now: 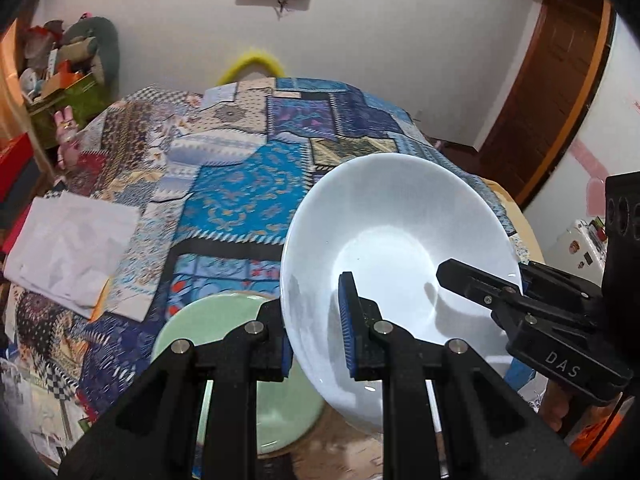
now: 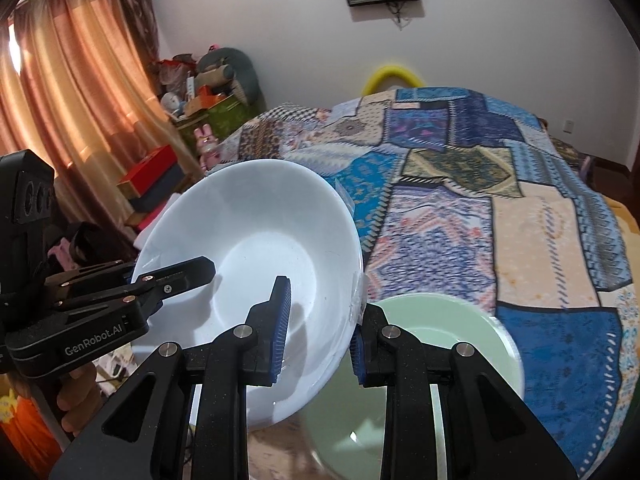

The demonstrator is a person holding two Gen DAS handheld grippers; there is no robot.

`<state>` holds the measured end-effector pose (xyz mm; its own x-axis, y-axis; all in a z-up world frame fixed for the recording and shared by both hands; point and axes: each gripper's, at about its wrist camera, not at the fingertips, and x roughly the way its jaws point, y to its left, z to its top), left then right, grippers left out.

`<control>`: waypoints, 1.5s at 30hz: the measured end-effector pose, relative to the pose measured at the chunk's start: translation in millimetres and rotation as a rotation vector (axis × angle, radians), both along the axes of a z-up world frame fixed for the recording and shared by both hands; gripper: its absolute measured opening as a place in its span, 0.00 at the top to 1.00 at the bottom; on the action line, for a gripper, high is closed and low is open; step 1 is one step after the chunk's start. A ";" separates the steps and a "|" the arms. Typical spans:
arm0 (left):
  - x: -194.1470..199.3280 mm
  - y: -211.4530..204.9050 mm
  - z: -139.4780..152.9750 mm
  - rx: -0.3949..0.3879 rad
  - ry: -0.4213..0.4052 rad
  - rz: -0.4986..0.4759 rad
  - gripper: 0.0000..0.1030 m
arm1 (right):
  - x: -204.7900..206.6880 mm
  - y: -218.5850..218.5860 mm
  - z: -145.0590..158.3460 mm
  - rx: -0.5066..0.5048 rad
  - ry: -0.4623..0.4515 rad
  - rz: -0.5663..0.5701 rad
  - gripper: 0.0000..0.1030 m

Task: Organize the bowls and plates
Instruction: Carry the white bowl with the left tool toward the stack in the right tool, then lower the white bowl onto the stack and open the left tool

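A white bowl (image 1: 400,240) (image 2: 260,248) hangs tilted in the air, held from both sides. My left gripper (image 1: 314,332) is shut on its rim, one blue pad inside the wall and one outside. My right gripper (image 2: 320,336) is shut on the opposite rim in the same way. Each gripper also shows in the other's view: the right gripper (image 1: 488,280) and the left gripper (image 2: 160,272), each with one finger inside the bowl. Below the bowl a pale green plate (image 1: 216,320) (image 2: 440,332) lies flat on a wooden surface (image 1: 340,452), partly hidden by the fingers.
A bed with a patchwork quilt (image 1: 248,184) (image 2: 500,200) fills the space beyond the plate. A white folded cloth (image 1: 72,248) lies on its left part. Boxes and soft toys (image 2: 200,100) crowd the corner by the curtains (image 2: 80,80). A brown door (image 1: 552,92) stands at the right.
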<state>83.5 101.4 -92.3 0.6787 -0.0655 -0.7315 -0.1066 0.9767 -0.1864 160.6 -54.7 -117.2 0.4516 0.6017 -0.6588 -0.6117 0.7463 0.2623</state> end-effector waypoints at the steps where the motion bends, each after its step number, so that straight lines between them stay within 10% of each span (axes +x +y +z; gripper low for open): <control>1: -2.9 4.6 -1.5 -0.004 0.002 0.006 0.82 | -1.4 5.5 -1.9 0.000 0.004 0.009 0.77; 45: -33.8 90.3 -88.3 -0.040 0.151 0.113 0.82 | -16.1 71.8 -71.6 -0.033 0.191 0.095 0.77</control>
